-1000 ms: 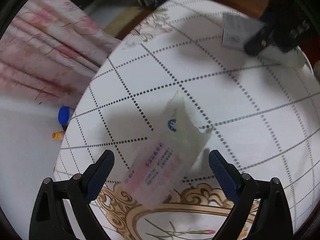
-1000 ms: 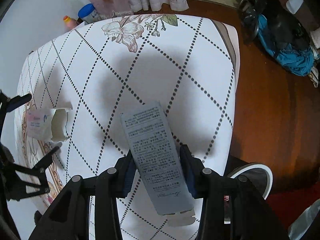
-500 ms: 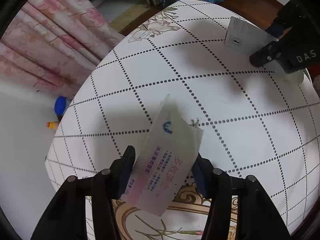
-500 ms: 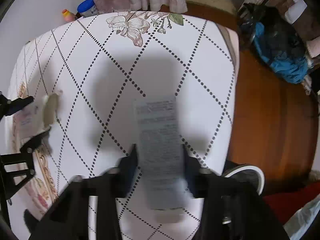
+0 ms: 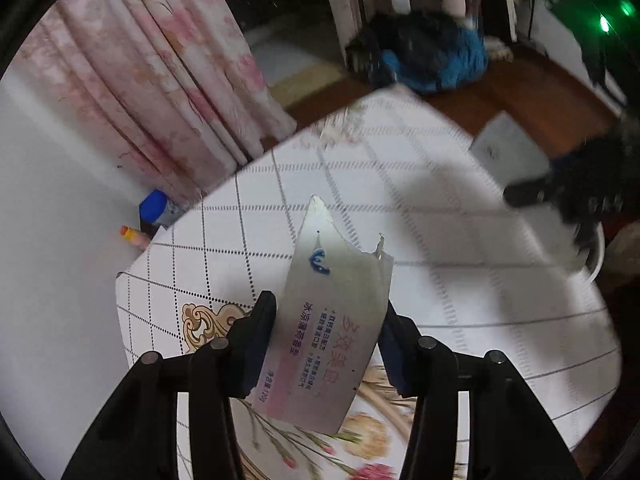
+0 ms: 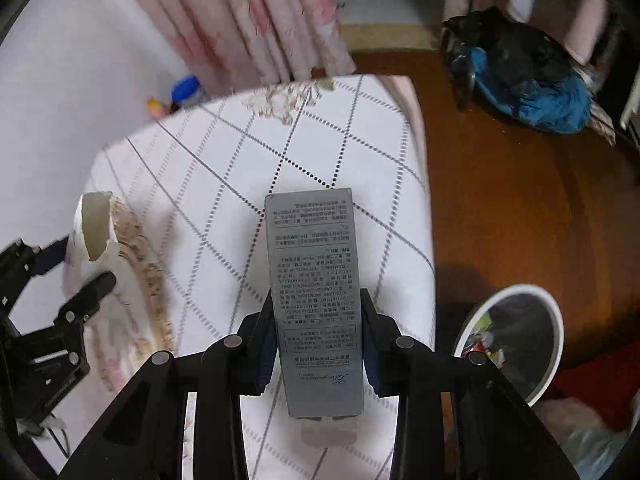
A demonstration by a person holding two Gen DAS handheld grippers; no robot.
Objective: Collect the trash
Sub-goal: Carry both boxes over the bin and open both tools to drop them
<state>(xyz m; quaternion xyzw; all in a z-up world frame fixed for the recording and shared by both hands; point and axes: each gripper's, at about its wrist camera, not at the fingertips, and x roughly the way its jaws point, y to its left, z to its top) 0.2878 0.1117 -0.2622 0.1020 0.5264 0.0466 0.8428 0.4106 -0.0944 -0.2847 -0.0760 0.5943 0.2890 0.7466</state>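
A torn white and pink toothpaste box (image 5: 332,316) is held off the table by my left gripper (image 5: 326,334), whose jaws are shut on its sides. The same box (image 6: 94,226) shows at the left of the right wrist view. My right gripper (image 6: 318,344) is shut on a long grey carton (image 6: 314,280) with printed text, lifted above the table. In the left wrist view that grey carton (image 5: 506,148) appears at the far right, blurred. A white-rimmed trash bin (image 6: 516,338) with rubbish inside stands on the floor to the right of the table.
The table (image 6: 240,168) has a white cloth with a dotted grid and flower print. Pink curtains (image 5: 152,80) hang behind it. A blue-capped bottle (image 5: 154,208) and an orange item (image 5: 132,236) lie by the wall. A black and blue bag (image 6: 528,76) lies on the wooden floor (image 6: 520,200).
My left gripper went from open around the toothpaste box to shut on it, then lifted it. My right gripper rose with the grey carton; both views now look further across the room.
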